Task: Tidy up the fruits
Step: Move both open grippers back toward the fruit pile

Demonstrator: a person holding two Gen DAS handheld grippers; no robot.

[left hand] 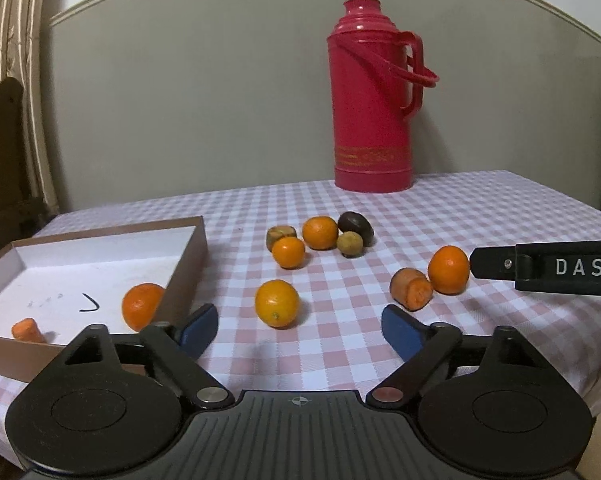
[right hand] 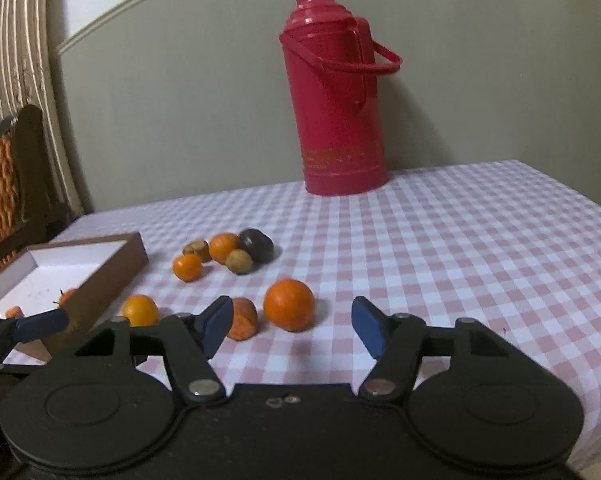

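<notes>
The left hand-held gripper (left hand: 299, 326) hovers low over the bench (left hand: 480, 216), its blue pads spread wide with nothing between them; a yellowish orange (left hand: 276, 303) sits on the checked cloth just ahead of the gap, touched by neither pad. The right hand-held gripper (right hand: 288, 326) is also parted, somewhat narrower, and grips nothing. A bright orange (right hand: 289, 309) lies just beyond its fingertips, roughly in line with the gap, and a cut carrot piece (right hand: 242, 317) rests close to the left pad, partly hidden behind it; whether that pad touches it I cannot tell. In the left wrist view the right tool's black finger reaches in from the right edge, its tip just beside that same orange.

A shallow brown box (left hand: 188, 276) with a white inside stands on the left part of the bench. It holds 1 orange (left hand: 140, 305) against its near right wall and 1 small carrot stub (left hand: 29, 330) by the front wall.

Farther back, near the middle of the cloth, a cluster of 5 sits close together: 2 small oranges (left hand: 320, 232), a dark round fruit (left hand: 355, 224), a greenish-brown fruit (left hand: 350, 244) and a brownish cut piece (left hand: 280, 234).

A tall red thermos (left hand: 370, 112) with a carrying handle stands upright at the back of the bench, near the grey wall. A dark wooden chair (right hand: 28, 168) shows at the left edge.
</notes>
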